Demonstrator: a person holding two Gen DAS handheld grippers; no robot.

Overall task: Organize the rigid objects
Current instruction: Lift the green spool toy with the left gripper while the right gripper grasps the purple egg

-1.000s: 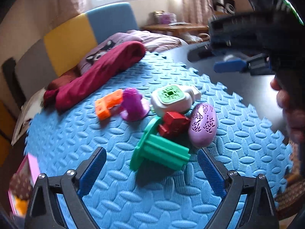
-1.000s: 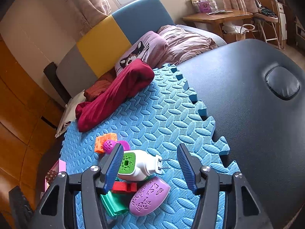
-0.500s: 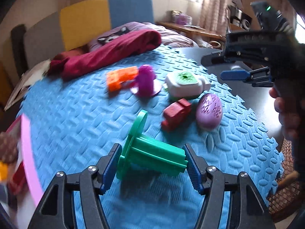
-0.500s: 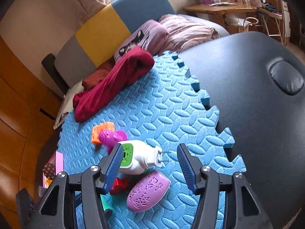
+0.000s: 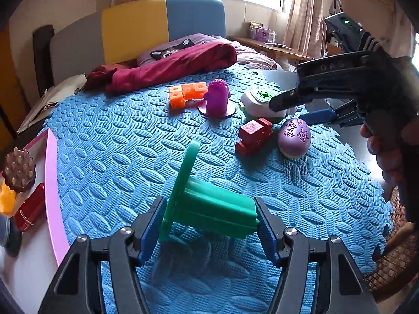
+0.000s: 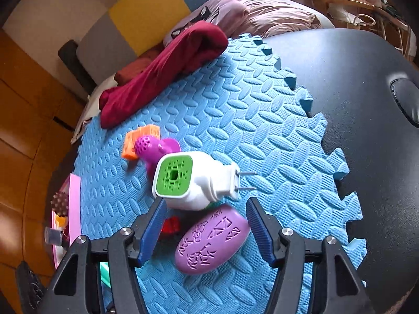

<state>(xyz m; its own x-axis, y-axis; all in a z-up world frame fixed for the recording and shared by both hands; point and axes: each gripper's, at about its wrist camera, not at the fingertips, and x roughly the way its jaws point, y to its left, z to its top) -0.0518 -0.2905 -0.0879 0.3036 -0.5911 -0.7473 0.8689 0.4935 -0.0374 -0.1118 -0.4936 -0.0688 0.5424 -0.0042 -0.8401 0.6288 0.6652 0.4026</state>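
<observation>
My left gripper (image 5: 209,225) is shut on a green flanged plastic piece (image 5: 209,204) and holds it just above the blue foam mat (image 5: 117,151). Beyond it lie a red block (image 5: 252,136), a purple egg (image 5: 294,137), a white and green plug-in device (image 5: 259,103), a purple knobbed toy (image 5: 217,98) and orange cubes (image 5: 184,94). My right gripper (image 6: 205,230) is open above the purple egg (image 6: 212,240), just short of the plug-in device (image 6: 193,180). It also shows in the left wrist view (image 5: 301,107).
A pink tray (image 5: 53,178) at the left mat edge holds a brown spiky ball (image 5: 18,171), a red cylinder (image 5: 28,210) and other items. A dark red cloth (image 6: 162,70) lies at the mat's far side. A black padded table (image 6: 366,110) adjoins the mat on the right.
My left gripper closed on the green piece and carried it left toward the pink tray. My right gripper moved down closer to the plug-in device and purple egg.
</observation>
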